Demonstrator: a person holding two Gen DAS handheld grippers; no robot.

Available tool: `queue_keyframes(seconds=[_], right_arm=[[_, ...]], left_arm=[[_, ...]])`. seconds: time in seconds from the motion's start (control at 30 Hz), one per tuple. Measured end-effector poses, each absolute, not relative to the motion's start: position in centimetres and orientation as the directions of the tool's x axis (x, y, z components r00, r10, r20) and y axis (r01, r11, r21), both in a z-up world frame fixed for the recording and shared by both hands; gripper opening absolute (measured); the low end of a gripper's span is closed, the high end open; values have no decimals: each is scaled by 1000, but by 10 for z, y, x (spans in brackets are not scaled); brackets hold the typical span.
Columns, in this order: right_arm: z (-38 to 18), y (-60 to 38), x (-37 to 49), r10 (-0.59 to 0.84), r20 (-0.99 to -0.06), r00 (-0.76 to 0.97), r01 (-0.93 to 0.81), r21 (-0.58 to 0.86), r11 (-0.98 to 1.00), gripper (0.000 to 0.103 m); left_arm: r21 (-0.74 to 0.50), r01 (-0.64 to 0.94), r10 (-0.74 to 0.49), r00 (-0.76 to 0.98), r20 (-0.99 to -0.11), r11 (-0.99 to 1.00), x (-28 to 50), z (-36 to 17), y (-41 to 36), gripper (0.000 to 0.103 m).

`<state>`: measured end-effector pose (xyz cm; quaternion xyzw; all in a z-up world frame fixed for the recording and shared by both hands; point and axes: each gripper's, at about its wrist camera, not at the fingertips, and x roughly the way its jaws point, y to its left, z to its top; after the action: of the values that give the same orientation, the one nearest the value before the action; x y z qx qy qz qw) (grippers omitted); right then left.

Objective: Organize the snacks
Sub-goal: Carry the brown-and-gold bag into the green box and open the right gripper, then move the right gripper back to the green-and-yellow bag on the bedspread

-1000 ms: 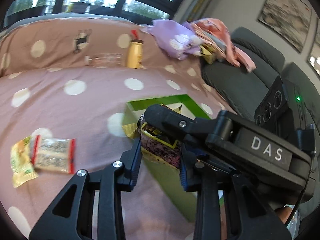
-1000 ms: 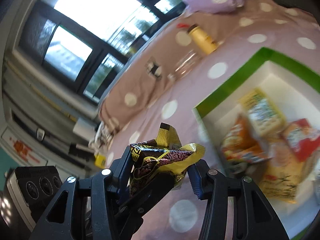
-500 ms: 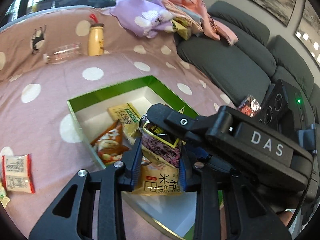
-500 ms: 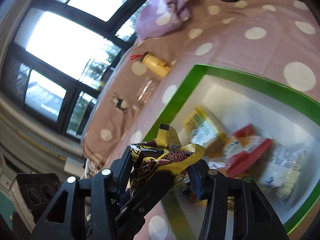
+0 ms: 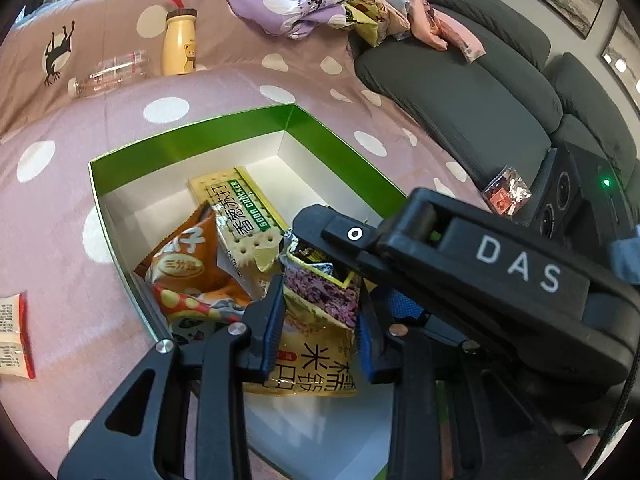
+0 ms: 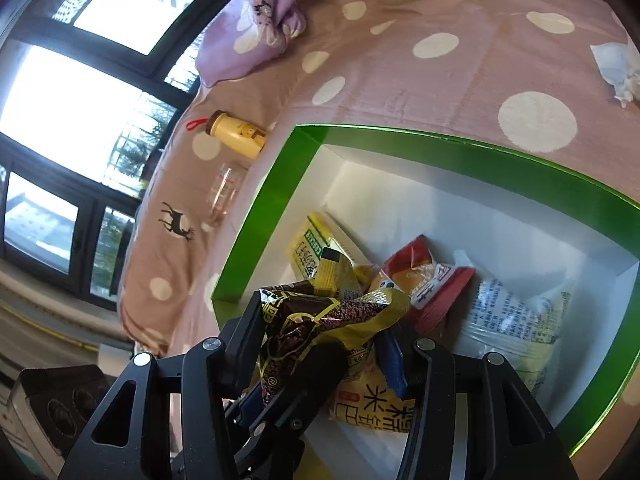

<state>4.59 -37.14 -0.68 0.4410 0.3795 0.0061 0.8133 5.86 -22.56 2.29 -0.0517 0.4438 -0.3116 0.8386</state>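
Both grippers, left gripper (image 5: 320,320) and right gripper (image 6: 324,336), are pinching one crinkled purple-and-yellow foil snack packet (image 6: 320,320) at lower centre, over the green-rimmed white cardboard box (image 5: 192,140); uneven release could be tearing it.

The right gripper (image 6: 320,340) has its jaws clamped on a crumpled dark-and-yellow snack packet (image 6: 320,320), held above the near corner of a green box (image 6: 460,152) with a white inside. In the box lie a yellow cracker pack (image 6: 308,252), a red-and-orange bag (image 6: 424,276) and a clear printed bag (image 6: 508,320). The box sits on a pink polka-dot bedspread (image 6: 400,80), where a yellow bottle (image 6: 240,134) lies near a lilac cloth (image 6: 252,28).
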Motion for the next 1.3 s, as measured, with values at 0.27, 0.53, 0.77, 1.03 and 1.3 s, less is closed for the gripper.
queue_keyframes(seconds=[0.27, 0.53, 0.77, 1.03, 1.3], right_arm=[[5, -368, 41, 244, -655, 716, 361, 646, 673, 57], [31, -359, 33, 249, -553, 795, 248, 672, 698, 76], [48, -321, 40, 251, -562, 788, 164, 584, 795, 78], [57, -258, 42, 260, -590, 765, 55, 460, 886, 78], [56, -187, 41, 295, -629, 719, -93, 334, 938, 78]], left_arm=[[-396, 470, -597, 433, -675, 789, 49, 36, -211, 33], [-414, 356, -546, 565, -619, 838, 30, 64, -131, 63], [-398, 20, -300, 690, -658, 917, 10, 55, -24, 73], [-452, -251, -151, 715, -682, 856, -10, 31, 67, 79], [-452, -324, -111, 700, -705, 831, -13, 21, 98, 79]])
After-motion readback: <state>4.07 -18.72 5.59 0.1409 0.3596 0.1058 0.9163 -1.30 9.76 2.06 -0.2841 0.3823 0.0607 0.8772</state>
